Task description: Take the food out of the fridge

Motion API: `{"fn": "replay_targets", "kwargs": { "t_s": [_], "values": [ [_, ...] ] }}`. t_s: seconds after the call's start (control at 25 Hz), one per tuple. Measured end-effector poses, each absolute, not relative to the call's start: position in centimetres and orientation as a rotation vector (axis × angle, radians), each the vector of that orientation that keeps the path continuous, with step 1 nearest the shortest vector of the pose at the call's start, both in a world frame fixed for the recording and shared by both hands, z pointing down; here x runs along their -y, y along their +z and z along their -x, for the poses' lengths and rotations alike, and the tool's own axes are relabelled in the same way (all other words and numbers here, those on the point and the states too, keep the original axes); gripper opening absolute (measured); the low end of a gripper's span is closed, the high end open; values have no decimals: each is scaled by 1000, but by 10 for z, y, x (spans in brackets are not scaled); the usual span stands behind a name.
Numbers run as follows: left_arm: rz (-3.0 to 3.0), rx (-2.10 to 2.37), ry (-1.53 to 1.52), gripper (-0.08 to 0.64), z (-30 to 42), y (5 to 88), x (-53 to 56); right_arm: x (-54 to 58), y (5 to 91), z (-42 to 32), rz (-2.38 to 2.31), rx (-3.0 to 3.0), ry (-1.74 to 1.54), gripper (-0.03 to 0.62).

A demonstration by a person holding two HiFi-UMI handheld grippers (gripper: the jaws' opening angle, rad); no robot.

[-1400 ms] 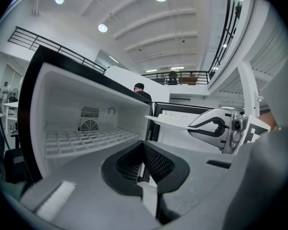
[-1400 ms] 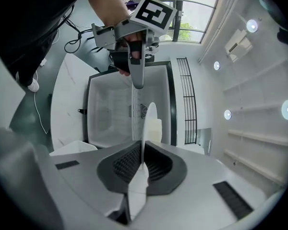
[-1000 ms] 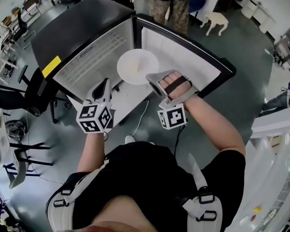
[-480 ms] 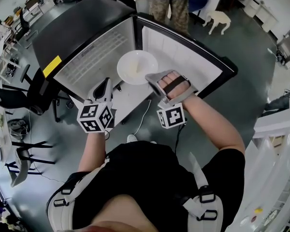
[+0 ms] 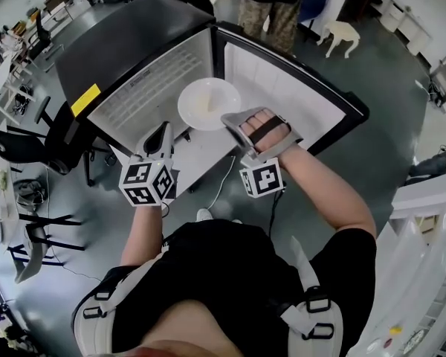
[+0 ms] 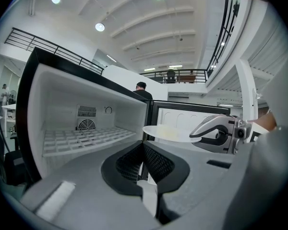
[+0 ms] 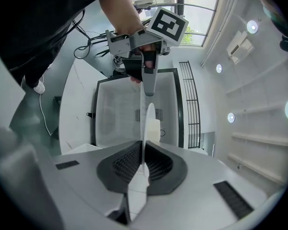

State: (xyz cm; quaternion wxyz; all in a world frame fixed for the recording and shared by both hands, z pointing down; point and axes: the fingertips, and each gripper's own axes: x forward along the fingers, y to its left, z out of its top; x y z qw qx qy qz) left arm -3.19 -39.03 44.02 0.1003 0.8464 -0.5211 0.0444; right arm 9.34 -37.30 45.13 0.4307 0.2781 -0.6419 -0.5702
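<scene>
A white plate (image 5: 208, 103) carrying a pale yellowish piece of food (image 6: 167, 132) hangs level in front of the open fridge (image 5: 145, 88). My right gripper (image 5: 227, 117) is shut on its near rim; in the right gripper view the plate (image 7: 149, 121) runs edge-on out from between the pads. The left gripper (image 5: 161, 134) hovers apart from the plate, lower left of it, jaws together and holding nothing. It faces the fridge's white interior and wire shelf (image 6: 81, 138). The right gripper (image 6: 216, 131) also shows in the left gripper view, on the plate's right edge.
The fridge door (image 5: 290, 95) stands open to the right. A black office chair (image 5: 30, 155) sits at the left. A person (image 5: 264, 6) stands behind the fridge, and a white stool (image 5: 338, 32) is farther back. A cable (image 5: 221, 178) runs across the floor.
</scene>
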Motion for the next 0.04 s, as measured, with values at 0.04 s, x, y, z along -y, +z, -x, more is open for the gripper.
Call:
{"fn": "replay_targets", "kwargs": {
  "t_s": [0.04],
  "values": [
    [-2499,1542,132,0,33,441,390,374,451,-92,-695,1602,-1425,19]
  ]
}}
